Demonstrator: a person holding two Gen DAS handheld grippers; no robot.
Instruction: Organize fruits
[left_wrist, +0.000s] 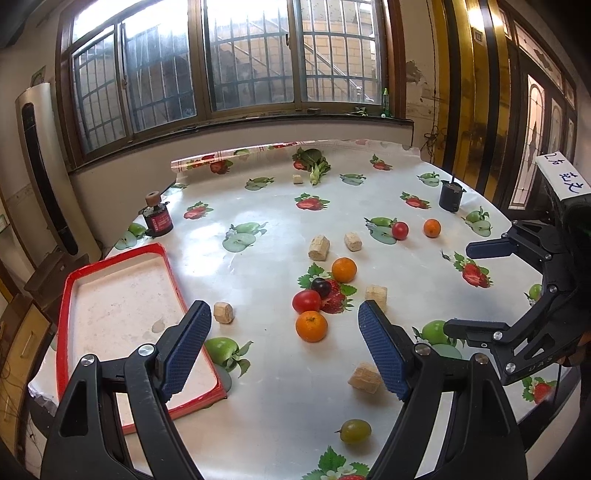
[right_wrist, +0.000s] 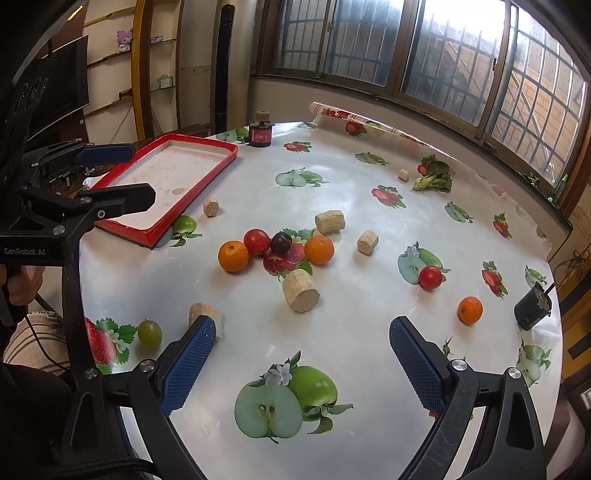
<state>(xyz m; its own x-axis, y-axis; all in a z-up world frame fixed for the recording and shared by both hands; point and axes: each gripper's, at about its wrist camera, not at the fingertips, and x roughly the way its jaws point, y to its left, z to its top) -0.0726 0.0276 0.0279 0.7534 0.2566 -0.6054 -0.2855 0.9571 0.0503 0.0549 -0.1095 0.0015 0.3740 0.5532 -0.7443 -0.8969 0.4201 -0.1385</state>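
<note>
A red-rimmed tray (left_wrist: 68, 284) lies empty at the table's left; it also shows in the right wrist view (right_wrist: 218, 166). Mid-table sit two oranges (left_wrist: 311, 326) (left_wrist: 344, 270), a tomato (left_wrist: 306, 301) and a dark plum (left_wrist: 320, 286). Farther right are another tomato (left_wrist: 400, 230) and a small orange (left_wrist: 432, 228). A green grape (left_wrist: 355, 430) lies near the front. My left gripper (left_wrist: 284, 347) is open and empty above the table, beside the tray. My right gripper (right_wrist: 303, 365) is open and empty above the front edge; it shows at the right of the left wrist view (left_wrist: 480, 288).
Several cork-like wooden chunks (right_wrist: 301, 290) are scattered among the fruit. A red-black jar (left_wrist: 158, 219) stands behind the tray, a dark cup (left_wrist: 451, 197) at the right, greens (left_wrist: 314, 162) at the far edge. The fruit-print tablecloth (right_wrist: 332, 343) covers the round table.
</note>
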